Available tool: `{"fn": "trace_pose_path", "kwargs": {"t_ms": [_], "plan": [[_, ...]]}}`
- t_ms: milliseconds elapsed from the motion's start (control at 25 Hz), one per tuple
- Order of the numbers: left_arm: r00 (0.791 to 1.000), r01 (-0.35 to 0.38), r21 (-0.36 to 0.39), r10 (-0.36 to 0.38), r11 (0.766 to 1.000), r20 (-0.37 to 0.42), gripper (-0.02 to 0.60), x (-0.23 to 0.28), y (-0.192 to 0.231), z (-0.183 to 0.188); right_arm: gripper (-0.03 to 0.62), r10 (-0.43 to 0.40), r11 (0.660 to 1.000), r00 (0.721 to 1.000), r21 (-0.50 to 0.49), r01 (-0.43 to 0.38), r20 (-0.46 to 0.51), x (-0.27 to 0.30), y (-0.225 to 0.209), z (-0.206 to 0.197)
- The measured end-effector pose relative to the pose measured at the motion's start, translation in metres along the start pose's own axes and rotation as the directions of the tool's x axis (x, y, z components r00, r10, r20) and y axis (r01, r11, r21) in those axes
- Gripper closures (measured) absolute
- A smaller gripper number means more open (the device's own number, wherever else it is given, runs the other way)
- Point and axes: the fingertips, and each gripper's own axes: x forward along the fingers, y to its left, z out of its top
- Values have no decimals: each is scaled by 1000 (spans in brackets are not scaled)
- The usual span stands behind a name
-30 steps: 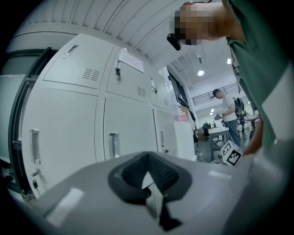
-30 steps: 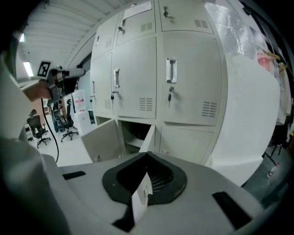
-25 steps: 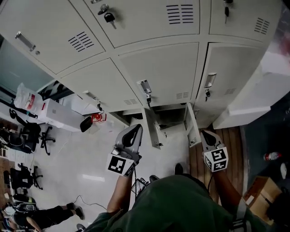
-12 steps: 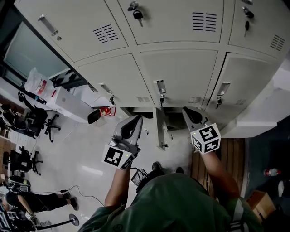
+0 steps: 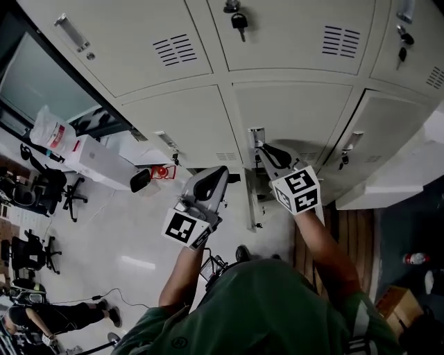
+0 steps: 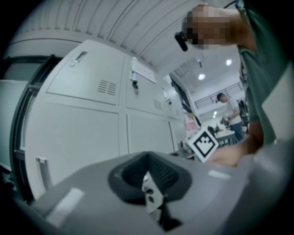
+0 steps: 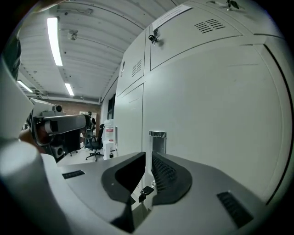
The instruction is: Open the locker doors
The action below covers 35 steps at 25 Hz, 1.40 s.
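A wall of pale grey lockers (image 5: 291,111) fills the head view. My right gripper (image 5: 261,148) is raised to the middle locker door, its tip just under the metal handle (image 5: 257,133). In the right gripper view that handle (image 7: 157,140) stands just beyond the gripper (image 7: 148,157), whose jaws are shut with nothing in them; a small key (image 7: 147,190) hangs behind them. My left gripper (image 5: 218,172) hovers lower left, shut and empty, clear of the doors. Below, a bottom locker door (image 5: 252,202) stands open.
Neighbouring doors have handles (image 5: 167,142) (image 5: 351,141), and keys hang in the upper locks (image 5: 238,21). A white box (image 5: 90,163), a red item (image 5: 161,171) and office chairs (image 5: 41,194) stand at the left. A person (image 5: 55,315) is on the floor at the bottom left.
My right gripper has risen from beside the open bottom door up and left to the middle locker's handle. The left gripper has barely moved.
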Motion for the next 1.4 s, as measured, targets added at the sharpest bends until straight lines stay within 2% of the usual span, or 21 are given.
{"fn": "trace_pose_path", "kwargs": {"t_ms": [80, 160, 200, 560, 760, 1000, 1400], "plan": [[1000, 18, 2, -18, 1000, -1, 591, 5, 7, -2, 574, -18, 1000, 1000, 0, 18, -4, 11, -2, 0], [999, 37, -1, -37, 999, -1, 591, 9, 12, -4, 511, -34, 999, 999, 1, 34, -13, 21, -3, 0], [999, 46, -5, -46, 999, 2, 591, 11, 15, -5, 503, -40, 999, 999, 0, 40, -17, 26, -3, 0], [995, 99, -34, -98, 995, 5, 591, 26, 29, -19, 502, -79, 996, 996, -36, 78, -37, 45, 2, -4], [993, 117, -42, -117, 992, -10, 591, 40, 27, -34, 525, -45, 999, 998, -33, 43, -34, 23, 17, -6], [985, 173, -47, -174, 984, -13, 591, 54, -2, -35, 525, 6, 1000, 1000, 23, -5, -28, -23, 40, -14], [968, 248, -72, -249, 966, -9, 592, 49, -71, -30, 523, 18, 998, 999, 55, -16, -29, -97, 54, -26]]}}
